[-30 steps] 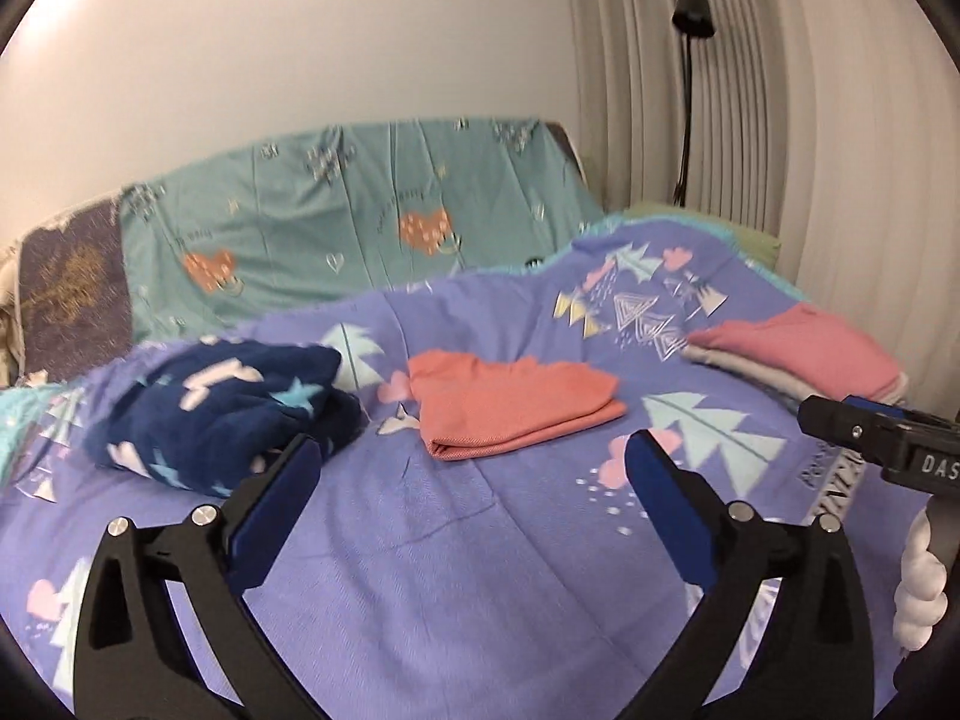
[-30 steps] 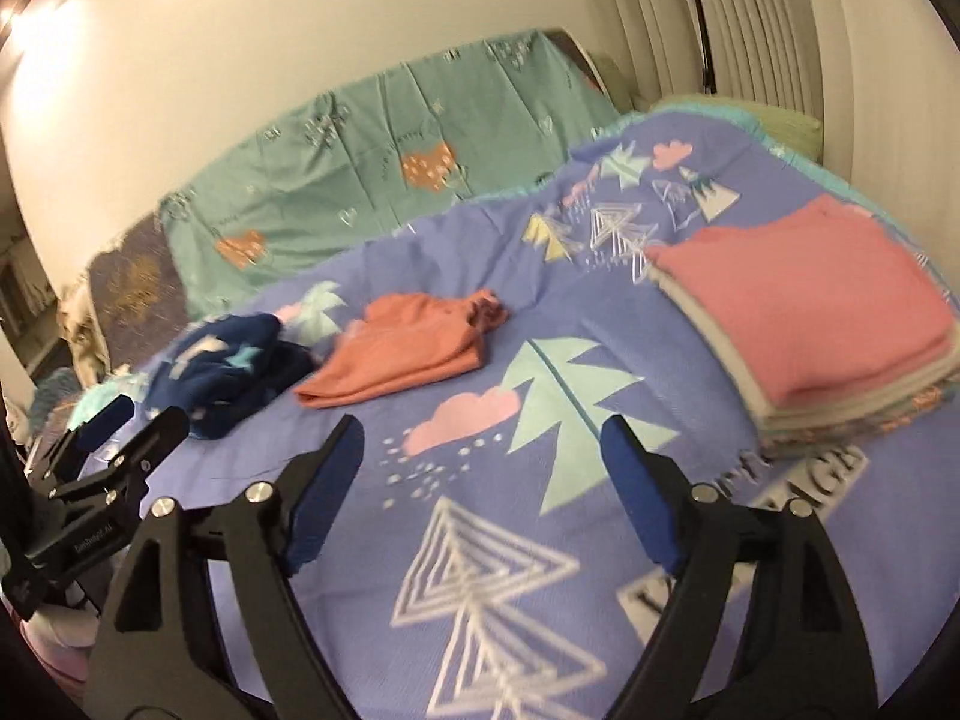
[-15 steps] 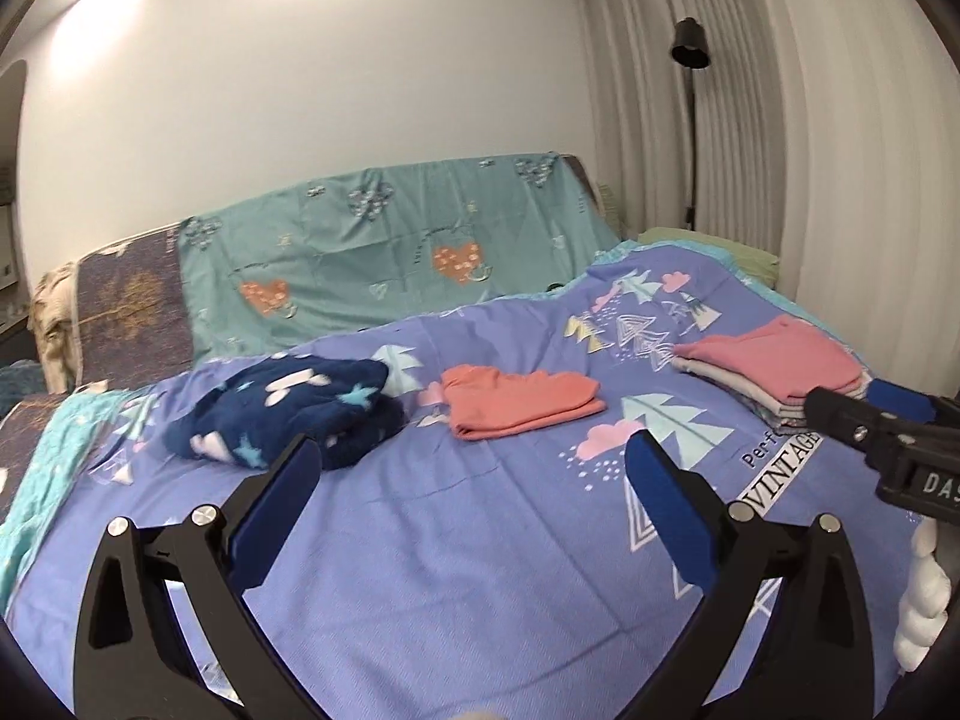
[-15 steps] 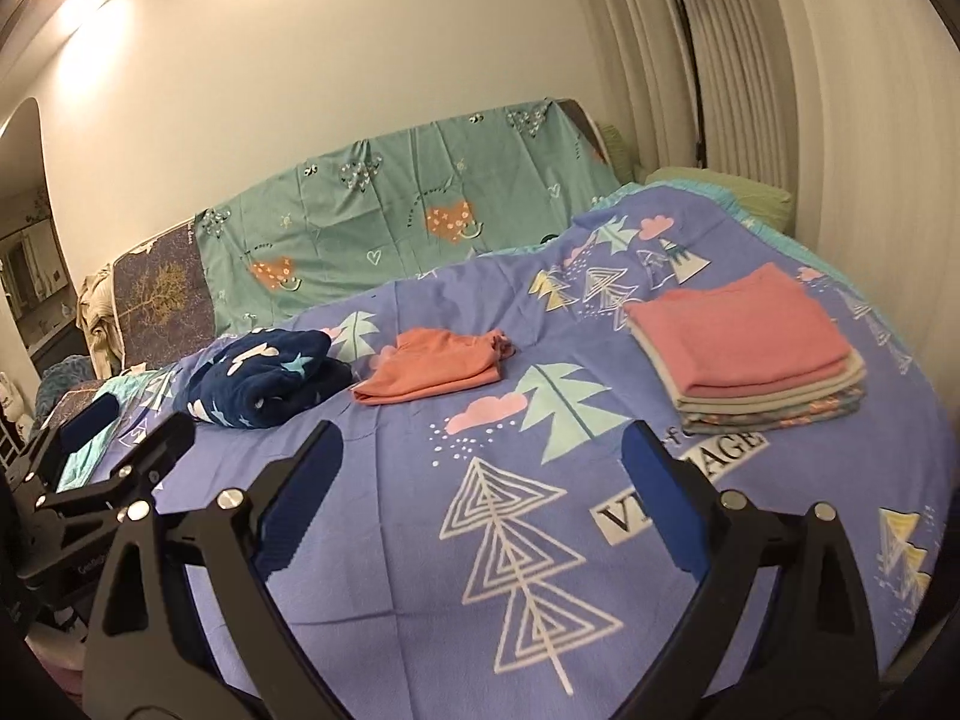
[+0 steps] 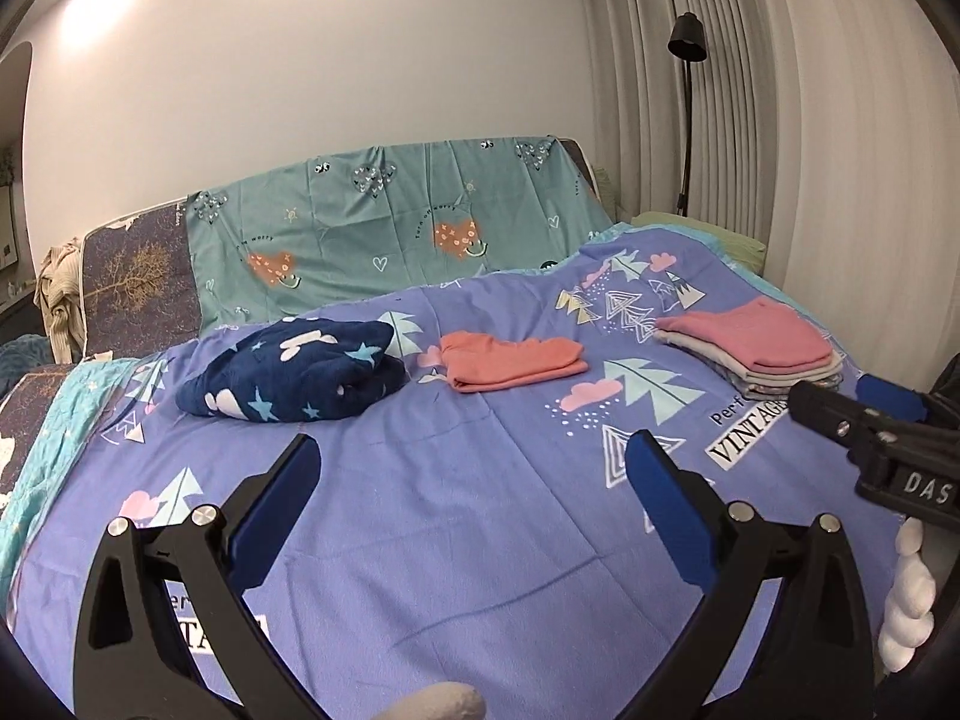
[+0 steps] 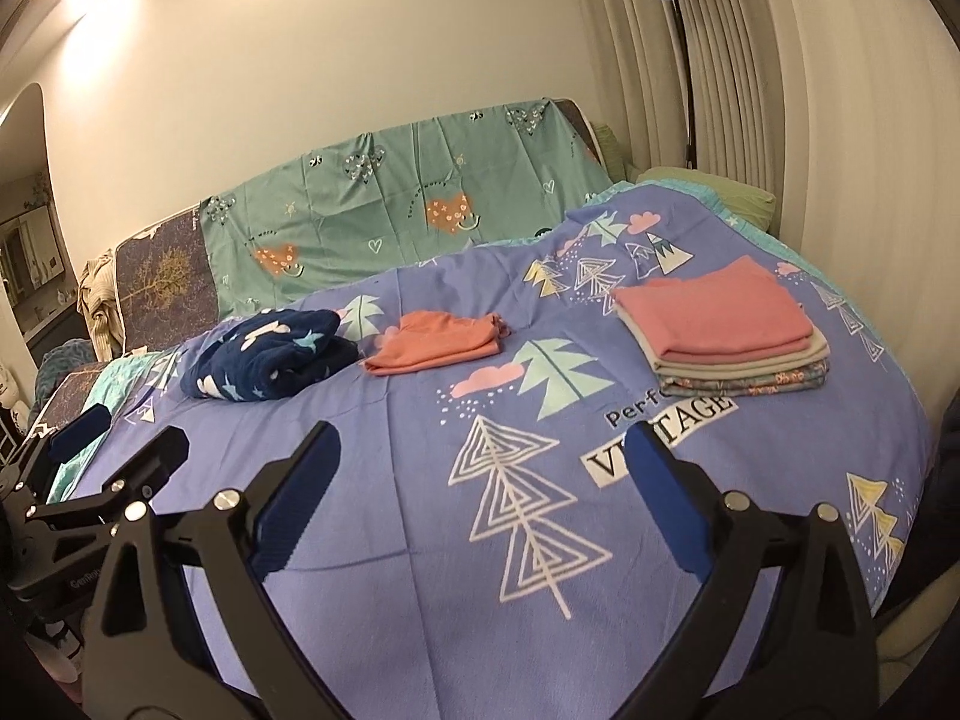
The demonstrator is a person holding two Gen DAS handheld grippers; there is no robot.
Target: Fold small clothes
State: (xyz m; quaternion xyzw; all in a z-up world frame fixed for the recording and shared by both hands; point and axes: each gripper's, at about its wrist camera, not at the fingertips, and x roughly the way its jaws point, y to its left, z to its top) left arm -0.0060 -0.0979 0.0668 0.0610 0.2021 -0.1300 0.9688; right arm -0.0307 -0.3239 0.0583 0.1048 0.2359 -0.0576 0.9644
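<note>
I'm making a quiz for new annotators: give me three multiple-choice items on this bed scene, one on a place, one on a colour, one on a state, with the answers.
1. Where does the orange garment lie?
A. on top of the folded stack
B. between the navy star-print garment and the folded stack
C. on the green pillow

2. What colour is the top piece of the folded stack?
A. pink
B. navy
C. green

3. How do the left gripper and the right gripper stand?
A. both shut on cloth
B. one open, one shut
C. both open and holding nothing

Answers: 1 B, the right wrist view shows it on the purple bedspread with the navy bundle on one side and the stack on the other. 2 A, a pink piece lies on the grey and patterned ones. 3 C, each wrist view shows blue pads wide apart over bare bedspread.
</note>
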